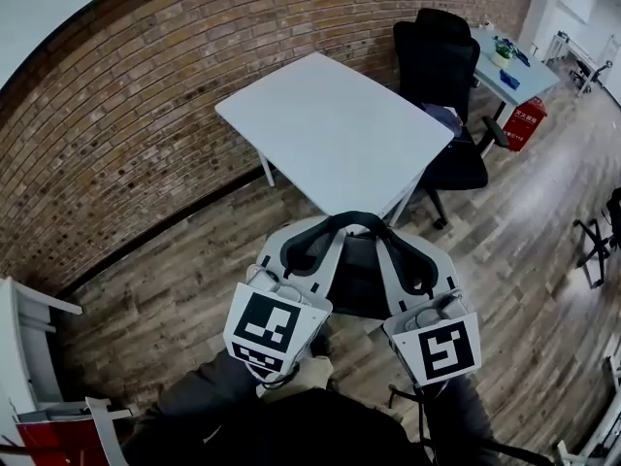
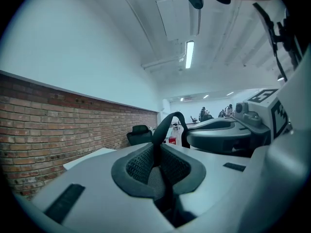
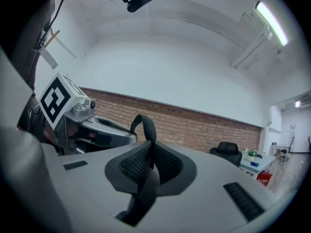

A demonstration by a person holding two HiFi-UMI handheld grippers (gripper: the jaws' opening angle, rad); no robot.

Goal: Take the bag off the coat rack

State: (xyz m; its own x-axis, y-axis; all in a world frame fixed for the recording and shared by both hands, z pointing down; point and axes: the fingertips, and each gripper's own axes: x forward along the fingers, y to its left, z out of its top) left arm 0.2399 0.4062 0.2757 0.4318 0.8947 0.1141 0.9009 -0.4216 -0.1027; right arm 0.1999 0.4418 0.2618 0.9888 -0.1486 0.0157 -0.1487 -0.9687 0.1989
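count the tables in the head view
2: a white table mid-frame by the brick wall, a second table top right behind the black chair; more may be hidden.

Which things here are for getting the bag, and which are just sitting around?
For the job: black bag strap; left gripper and right gripper, both clamped on it.
Just around: white table, black office chair, red container.

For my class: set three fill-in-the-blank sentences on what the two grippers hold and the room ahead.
1. The left gripper and the right gripper are both shut on one black ____.
2. The wall behind the white table is built of ____.
3. The office chair beside the table is coloured ____.
Missing words: strap, brick, black.
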